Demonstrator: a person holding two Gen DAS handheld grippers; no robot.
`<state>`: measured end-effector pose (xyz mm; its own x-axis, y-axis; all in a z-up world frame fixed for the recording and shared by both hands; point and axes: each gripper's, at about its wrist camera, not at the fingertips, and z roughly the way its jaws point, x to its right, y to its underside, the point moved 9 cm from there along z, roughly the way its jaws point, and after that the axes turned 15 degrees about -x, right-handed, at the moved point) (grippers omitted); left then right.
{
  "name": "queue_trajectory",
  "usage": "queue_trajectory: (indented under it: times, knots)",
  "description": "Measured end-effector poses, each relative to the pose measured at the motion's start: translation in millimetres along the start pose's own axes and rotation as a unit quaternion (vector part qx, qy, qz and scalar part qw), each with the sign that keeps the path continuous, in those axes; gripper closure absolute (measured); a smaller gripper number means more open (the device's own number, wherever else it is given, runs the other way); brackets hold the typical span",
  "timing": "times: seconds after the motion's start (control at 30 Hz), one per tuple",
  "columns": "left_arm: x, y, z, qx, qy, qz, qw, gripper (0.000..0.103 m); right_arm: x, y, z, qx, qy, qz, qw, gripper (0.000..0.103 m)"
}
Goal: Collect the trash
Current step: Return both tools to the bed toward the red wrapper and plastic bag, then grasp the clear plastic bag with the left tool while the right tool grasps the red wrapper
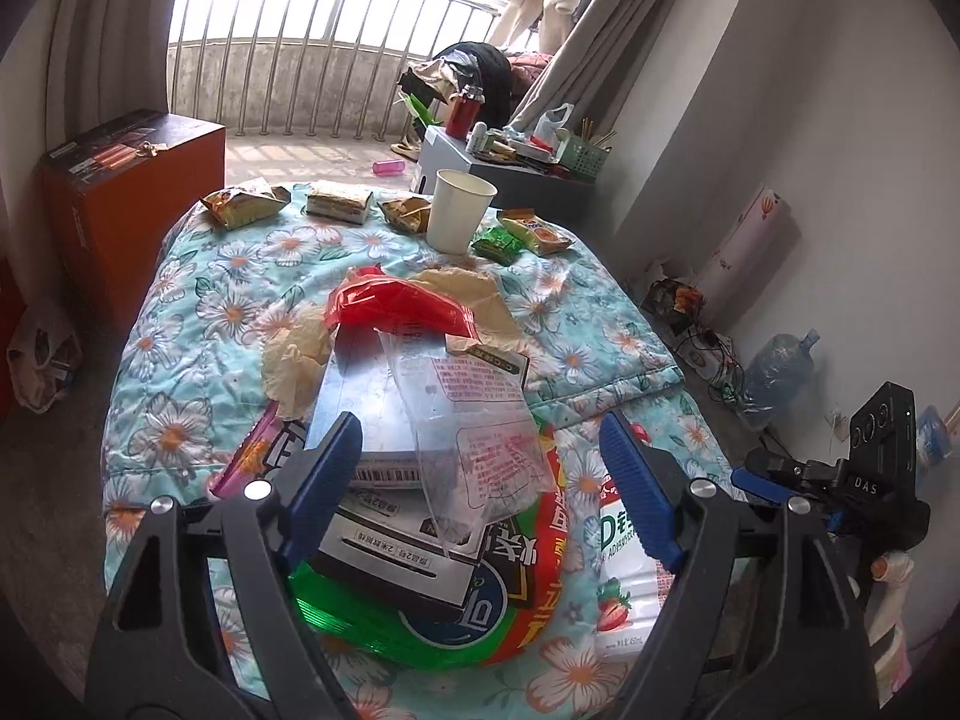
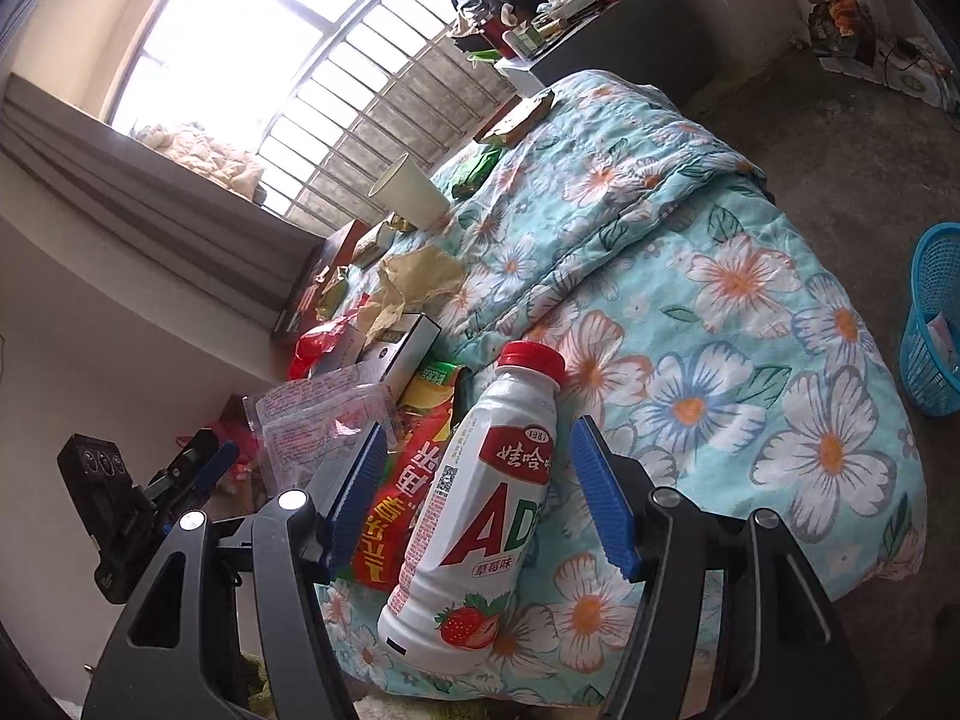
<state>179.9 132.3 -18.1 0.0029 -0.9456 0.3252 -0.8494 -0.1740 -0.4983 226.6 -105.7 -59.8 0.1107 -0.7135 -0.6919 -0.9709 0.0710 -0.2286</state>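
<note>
Though the heap hides most of the green snack bag [image 1: 420, 630], that bag lies on the floral quilt [image 1: 198, 312] between the left gripper's [image 1: 480, 480] wide, empty jaws, under a flat box [image 1: 384, 552] and clear wrapper [image 1: 480, 450]. Between the right gripper's [image 2: 480, 492] parted jaws lies the milk bottle [image 2: 474, 516], pads not touching. Farther ahead stands a paper cup [image 1: 456, 210].
</note>
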Motion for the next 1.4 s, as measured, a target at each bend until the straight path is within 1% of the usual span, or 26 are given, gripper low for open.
queue_trajectory:
  times: [0.03,0.07,0.13,0.2,0.23,0.3,0.33,0.37,0.43,0.5,0.63,0.7,0.77,0.87,0.9,0.97,1.03,1.1,1.17,1.23,1.33,1.4]
  knots:
    - [-3.1,-0.4,5.0,-0.005,0.001,-0.004,1.0000,0.032,-2.6,-1.3,1.8,-0.002,-0.001,-0.002,1.000,0.041]
    - [-6.9,-1.3,10.1,-0.008,0.000,-0.009,0.9999,0.036,-5.3,-3.2,3.3,-0.004,0.000,-0.005,1.000,0.041]
    - [-14.0,-3.3,18.5,-0.012,-0.011,-0.011,0.9998,0.042,-10.7,-6.3,5.4,-0.005,0.003,-0.010,1.000,0.041]
    - [-20.3,-3.8,25.3,-0.017,-0.025,-0.013,0.9995,0.053,-17.0,-10.4,8.6,-0.007,0.002,-0.015,1.000,0.041]
    - [-21.9,-3.6,27.2,-0.019,-0.025,-0.013,0.9994,0.055,-20.3,-12.4,10.4,-0.008,0.002,-0.017,1.000,0.041]
    - [-24.0,-3.8,29.2,-0.021,-0.018,-0.012,0.9995,0.066,-28.1,-17.3,15.2,-0.012,0.001,-0.024,1.000,0.041]
    - [-24.2,-3.6,29.4,-0.021,-0.013,-0.011,0.9996,0.068,-31.7,-20.5,18.1,-0.015,0.002,-0.027,1.000,0.041]
    - [-24.1,-3.8,28.8,-0.021,-0.008,-0.011,0.9997,0.074,-36.7,-23.6,21.2,-0.017,0.003,-0.032,0.999,0.041]
    - [-23.7,-4.4,26.6,-0.019,0.003,-0.010,0.9998,0.077,-50.9,-31.6,27.4,-0.023,0.001,-0.048,0.999,0.041]
    - [-23.3,-3.6,24.0,-0.015,0.010,-0.007,0.9998,0.084,-68.1,-40.2,34.5,-0.029,-0.005,-0.067,0.997,0.041]
    - [-21.7,0.3,18.1,-0.009,0.032,-0.003,0.9994,0.087,-102.9,-60.4,56.8,-0.051,-0.011,-0.112,0.992,0.041]
    - [-19.8,3.2,14.2,-0.007,0.043,-0.002,0.9991,0.088,-119.4,-71.0,74.8,-0.063,0.008,-0.147,0.987,0.041]
    - [-18.4,6.5,10.6,-0.007,0.052,-0.001,0.9986,0.089,-135.6,-79.7,92.8,-0.077,0.036,-0.195,0.977,0.041]
    - [-16.5,10.8,6.7,-0.009,0.066,-0.002,0.9978,0.089,-156.7,-91.0,123.2,-0.105,0.069,-0.256,0.959,0.039]
    - [-16.3,12.2,5.5,-0.009,0.070,-0.003,0.9975,0.089,-162.6,-94.5,132.6,-0.113,0.077,-0.271,0.953,0.036]
    - [-16.2,14.0,4.1,-0.010,0.078,-0.007,0.9969,0.089,-170.1,-101.5,149.7,-0.125,0.098,-0.289,0.944,0.035]
    - [-16.8,15.3,3.3,-0.010,0.083,-0.008,0.9965,0.089,-171.3,-108.6,164.5,-0.137,0.109,-0.281,0.944,0.035]
    - [-17.6,15.5,3.2,-0.011,0.087,-0.012,0.9961,0.090,-166.1,-116.1,176.4,-0.151,0.106,-0.244,0.952,0.035]
    - [-18.4,15.4,2.8,-0.011,0.092,-0.013,0.9956,0.090,-159.0,-121.6,186.4,-0.168,0.091,-0.206,0.960,0.035]
    - [-18.8,15.0,2.5,-0.010,0.094,-0.013,0.9954,0.090,-155.4,-124.1,195.7,-0.182,0.070,-0.181,0.964,0.035]
    - [-19.5,15.0,2.1,-0.011,0.095,-0.012,0.9953,0.090,-150.8,-122.9,207.4,-0.196,0.066,-0.165,0.965,0.036]
    - [-19.9,14.9,2.3,-0.011,0.096,-0.013,0.9952,0.090,-148.0,-120.9,212.6,-0.203,0.065,-0.155,0.965,0.042]
